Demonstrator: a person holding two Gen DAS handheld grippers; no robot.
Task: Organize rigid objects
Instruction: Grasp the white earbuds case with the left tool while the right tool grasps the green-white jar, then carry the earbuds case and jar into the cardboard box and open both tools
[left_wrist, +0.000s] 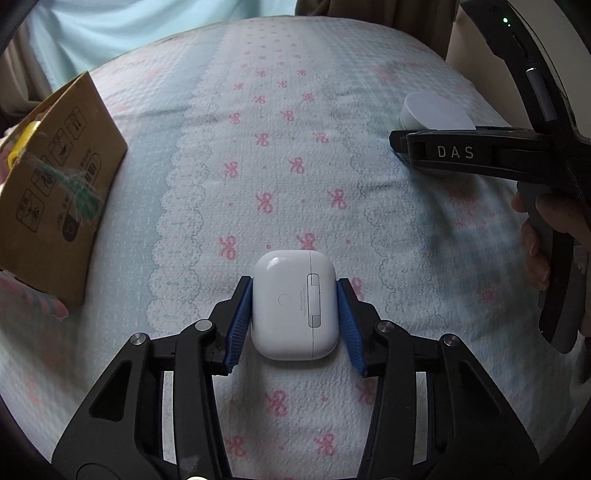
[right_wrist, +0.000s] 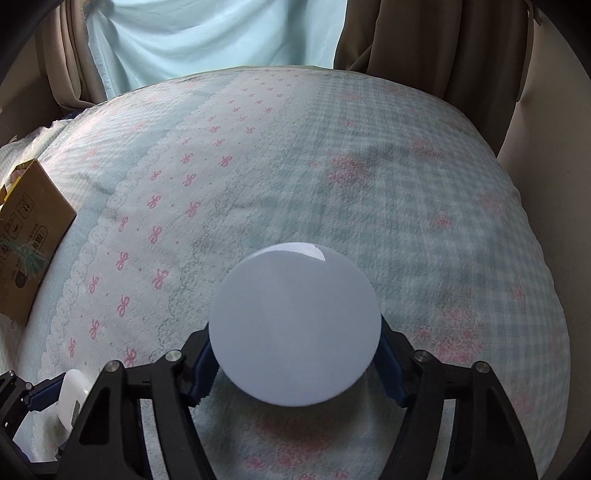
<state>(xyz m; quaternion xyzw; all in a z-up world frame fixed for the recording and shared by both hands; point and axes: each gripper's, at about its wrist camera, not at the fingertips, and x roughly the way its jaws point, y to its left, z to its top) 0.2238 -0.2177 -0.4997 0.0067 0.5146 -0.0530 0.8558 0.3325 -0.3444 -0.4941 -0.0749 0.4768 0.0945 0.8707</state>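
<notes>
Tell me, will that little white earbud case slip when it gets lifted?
Possibly: the earbud case looks glossy and rounded, so it could slide. The left gripper squeezes its flat sides with ribbed blue pads, which should help. It looks rigid.

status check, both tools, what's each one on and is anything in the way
Left tool shut on white earbud case. Right tool closed around round white jar. Cardboard box off left, path clear.

Bow-print bedspread (left_wrist: 280, 155); pale blue curtain (right_wrist: 207, 40); brown drapes (right_wrist: 424, 40).

Soft, dim daylight; fisheye bending and dark vignette at edges.
</notes>
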